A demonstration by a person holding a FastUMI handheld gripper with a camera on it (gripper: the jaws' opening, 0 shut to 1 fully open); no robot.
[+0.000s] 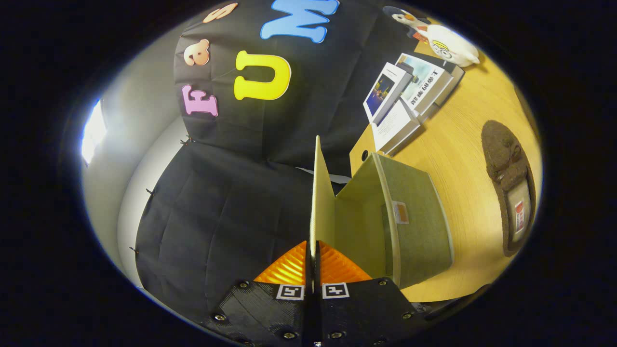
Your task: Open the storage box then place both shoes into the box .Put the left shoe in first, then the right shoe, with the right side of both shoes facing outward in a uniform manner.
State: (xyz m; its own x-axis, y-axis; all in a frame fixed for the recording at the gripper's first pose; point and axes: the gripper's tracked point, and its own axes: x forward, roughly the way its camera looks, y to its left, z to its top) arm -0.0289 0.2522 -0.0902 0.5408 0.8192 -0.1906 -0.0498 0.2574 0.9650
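Gripping the thin lid (322, 193) of the storage box (414, 221), the gripper (313, 262) had both fingers pressed together on the lid's lower edge, low in the centre of the frame. The lid ran edge-on from between the fingers straight up toward the middle of the picture, a pale cream panel. The box itself sat just right of the fingers, in the lower centre-right: pale green, felt-like walls, with a small label on the near wall. Its interior showed as a light, open cavity between the raised lid and the green wall.

One shoe (508, 185) lay on the wooden table (458, 159) at the right of the frame, well apart from the box and the fingers. It was a dark brown fuzzy slipper with a lighter insole and a small tag inside.

A stack of books (409, 101) lay at upper right, beyond the box, with a white plush toy (448, 43) further up.
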